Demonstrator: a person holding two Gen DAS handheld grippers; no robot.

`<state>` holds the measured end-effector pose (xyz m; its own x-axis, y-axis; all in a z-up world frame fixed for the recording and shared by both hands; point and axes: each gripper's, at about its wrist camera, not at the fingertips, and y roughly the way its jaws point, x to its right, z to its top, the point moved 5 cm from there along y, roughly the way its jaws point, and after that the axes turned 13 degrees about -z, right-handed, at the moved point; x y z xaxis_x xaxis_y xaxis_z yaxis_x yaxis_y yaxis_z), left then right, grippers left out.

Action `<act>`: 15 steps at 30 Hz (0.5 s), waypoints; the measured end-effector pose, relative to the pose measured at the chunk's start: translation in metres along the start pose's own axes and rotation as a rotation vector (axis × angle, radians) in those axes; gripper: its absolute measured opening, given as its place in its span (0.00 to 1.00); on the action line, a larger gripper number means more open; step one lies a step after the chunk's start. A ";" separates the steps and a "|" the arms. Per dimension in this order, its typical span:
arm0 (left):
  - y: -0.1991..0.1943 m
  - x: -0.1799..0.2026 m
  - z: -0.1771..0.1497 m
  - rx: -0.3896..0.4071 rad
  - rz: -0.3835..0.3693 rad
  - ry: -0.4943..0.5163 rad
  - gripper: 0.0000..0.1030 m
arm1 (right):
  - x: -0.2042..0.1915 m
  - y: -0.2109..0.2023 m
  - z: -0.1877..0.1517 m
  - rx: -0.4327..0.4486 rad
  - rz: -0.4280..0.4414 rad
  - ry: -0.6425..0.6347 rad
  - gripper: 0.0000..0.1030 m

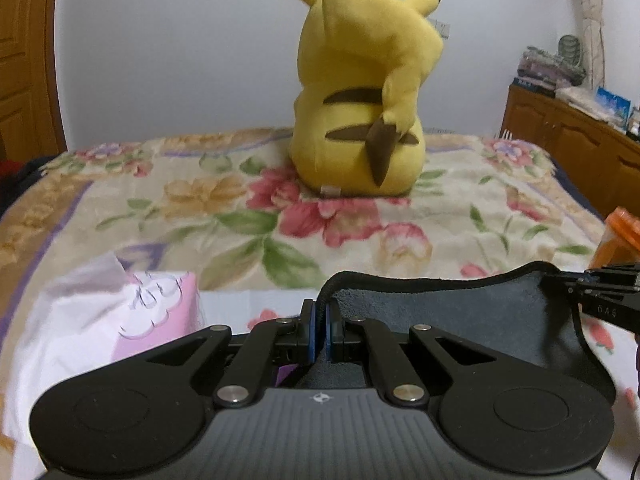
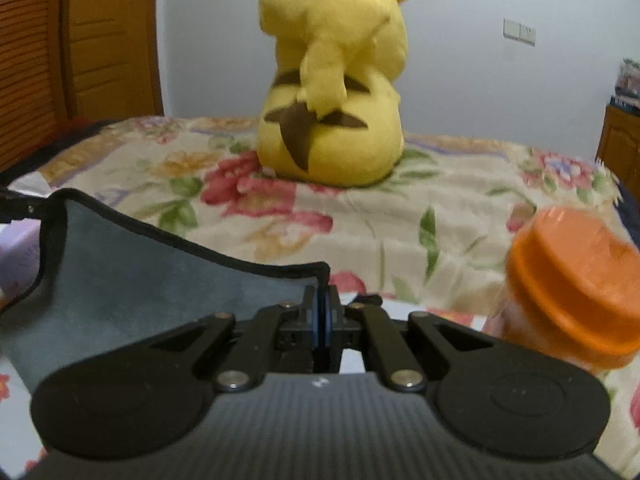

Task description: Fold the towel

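Observation:
A grey towel with a black hem [image 1: 460, 312] hangs lifted above the flowered bed, stretched between both grippers. My left gripper [image 1: 320, 330] is shut on the towel's left corner. My right gripper [image 2: 324, 320] is shut on the towel's [image 2: 140, 272] right corner; it also shows at the right edge of the left wrist view [image 1: 576, 288]. The towel's top hem sags a little between the two corners. Its lower part is hidden behind the gripper bodies.
A yellow Pikachu plush [image 1: 360, 100] sits on the flowered blanket [image 1: 200, 200] straight ahead. An orange-lidded jar [image 2: 576, 280] stands close at the right. A pink and white tissue pack [image 1: 120, 312] lies at the left. A wooden cabinet [image 1: 568, 140] stands far right.

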<state>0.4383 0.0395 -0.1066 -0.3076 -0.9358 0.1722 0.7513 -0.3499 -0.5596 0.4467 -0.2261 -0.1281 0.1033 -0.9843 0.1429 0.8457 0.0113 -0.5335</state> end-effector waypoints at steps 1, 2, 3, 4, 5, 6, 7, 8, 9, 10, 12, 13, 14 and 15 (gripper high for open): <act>0.003 -0.001 -0.004 -0.001 0.004 0.001 0.08 | 0.000 0.003 -0.002 -0.009 0.000 0.006 0.04; 0.006 -0.002 -0.008 -0.008 0.001 -0.002 0.08 | 0.000 0.007 -0.005 -0.018 0.001 0.013 0.04; 0.009 -0.004 -0.012 -0.016 -0.003 -0.008 0.08 | 0.001 0.009 -0.007 -0.025 0.001 0.018 0.04; 0.012 -0.005 -0.015 -0.021 -0.001 -0.013 0.08 | 0.000 0.012 -0.009 -0.032 0.002 0.022 0.04; 0.014 -0.007 -0.018 -0.025 0.001 -0.019 0.08 | 0.001 0.015 -0.012 -0.037 0.001 0.026 0.04; 0.016 -0.007 -0.019 -0.028 0.002 -0.024 0.09 | 0.001 0.017 -0.014 -0.044 0.000 0.029 0.04; 0.018 -0.008 -0.021 -0.031 0.001 -0.029 0.09 | 0.001 0.019 -0.016 -0.050 0.000 0.031 0.04; 0.018 -0.008 -0.022 -0.033 0.000 -0.030 0.10 | 0.001 0.020 -0.018 -0.054 -0.001 0.033 0.04; 0.020 -0.007 -0.022 -0.034 -0.001 -0.030 0.11 | 0.001 0.022 -0.020 -0.057 -0.001 0.035 0.05; 0.020 -0.007 -0.023 -0.036 -0.004 -0.031 0.14 | 0.001 0.023 -0.021 -0.060 0.002 0.039 0.05; 0.021 -0.006 -0.024 -0.035 -0.011 -0.032 0.23 | 0.001 0.023 -0.022 -0.057 0.004 0.045 0.06; 0.021 -0.006 -0.025 -0.030 -0.011 -0.032 0.25 | 0.001 0.022 -0.021 -0.057 0.003 0.044 0.07; 0.021 -0.005 -0.026 -0.029 -0.014 -0.032 0.32 | 0.002 0.023 -0.022 -0.058 0.004 0.046 0.10; 0.021 -0.005 -0.027 -0.028 -0.018 -0.032 0.40 | 0.002 0.023 -0.021 -0.058 0.001 0.046 0.15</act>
<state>0.4397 0.0378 -0.1410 -0.3013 -0.9305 0.2082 0.7290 -0.3655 -0.5787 0.4548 -0.2312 -0.1578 0.0793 -0.9913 0.1047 0.8136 0.0037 -0.5814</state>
